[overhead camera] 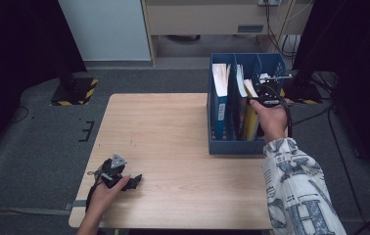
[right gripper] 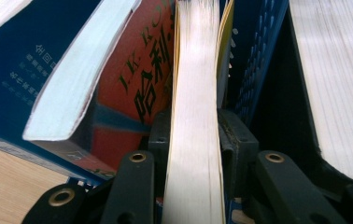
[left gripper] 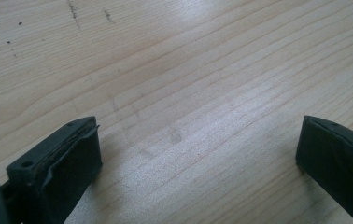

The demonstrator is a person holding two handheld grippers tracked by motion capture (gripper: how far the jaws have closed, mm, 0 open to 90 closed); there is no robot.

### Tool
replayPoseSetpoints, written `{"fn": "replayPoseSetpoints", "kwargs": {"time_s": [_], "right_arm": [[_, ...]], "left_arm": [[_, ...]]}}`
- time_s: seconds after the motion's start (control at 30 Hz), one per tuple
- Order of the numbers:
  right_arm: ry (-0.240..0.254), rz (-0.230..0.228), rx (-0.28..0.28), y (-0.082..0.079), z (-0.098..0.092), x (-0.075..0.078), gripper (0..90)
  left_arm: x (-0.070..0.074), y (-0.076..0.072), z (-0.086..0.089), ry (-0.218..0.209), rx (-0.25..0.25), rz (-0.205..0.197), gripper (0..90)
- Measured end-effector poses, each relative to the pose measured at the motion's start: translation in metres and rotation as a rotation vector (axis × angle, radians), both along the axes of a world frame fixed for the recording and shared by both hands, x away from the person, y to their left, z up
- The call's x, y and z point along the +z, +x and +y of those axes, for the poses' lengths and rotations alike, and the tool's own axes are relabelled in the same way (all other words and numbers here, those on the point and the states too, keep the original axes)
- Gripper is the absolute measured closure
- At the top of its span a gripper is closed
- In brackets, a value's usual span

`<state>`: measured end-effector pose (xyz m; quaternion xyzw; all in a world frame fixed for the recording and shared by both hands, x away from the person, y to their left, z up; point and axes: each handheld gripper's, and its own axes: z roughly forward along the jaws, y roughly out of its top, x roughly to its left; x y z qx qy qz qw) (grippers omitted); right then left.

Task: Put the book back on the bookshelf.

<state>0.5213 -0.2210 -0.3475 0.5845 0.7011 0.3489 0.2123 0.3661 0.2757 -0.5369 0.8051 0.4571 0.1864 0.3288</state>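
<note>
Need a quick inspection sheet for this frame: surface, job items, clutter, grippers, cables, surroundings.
Surface: light wooden table, a few faint dark marks, otherwise bare.
Job's things: blue file box at the table's far right corner, books upright in its compartments; yellow-covered book sits between the right gripper's jaws, beside a red-covered book.
Clutter: nothing seen.
Grippers: left gripper open, nothing between the jaws, resting low at the table's near left corner; right gripper shut on the yellow-covered book, over the box.
Cables: black cable loops off the right gripper; more cables on the floor at right.
Surroundings: grey carpet, black stand base with hazard stripes, pale cabinets behind.
</note>
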Motion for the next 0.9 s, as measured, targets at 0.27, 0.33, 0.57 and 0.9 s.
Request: {"fn": "replayPoseSetpoints", "kwargs": {"time_s": [0.27, 0.33, 0.57, 0.9], "right_arm": [[-0.003, 0.008, 0.016, -0.0007, 0.0022, 0.0022, 69.6], [-0.011, 0.014, 0.024, -0.0009, 0.0029, 0.0028, 70.0], [-0.003, 0.018, 0.018, -0.0020, -0.0001, 0.0050, 70.4], [-0.029, 0.015, 0.023, -0.0019, -0.0019, 0.0093, 73.8]], "left_arm": [[0.0000, 0.0000, 0.0000, 0.000, 0.000, 0.000, 0.0], [0.0000, 0.0000, 0.0000, 0.000, 0.000, 0.000, 0.0], [0.0000, 0.0000, 0.0000, 0.000, -0.001, 0.000, 0.0], [-0.0001, 0.0000, 0.0000, 0.000, 0.000, -0.001, 0.0]]}}
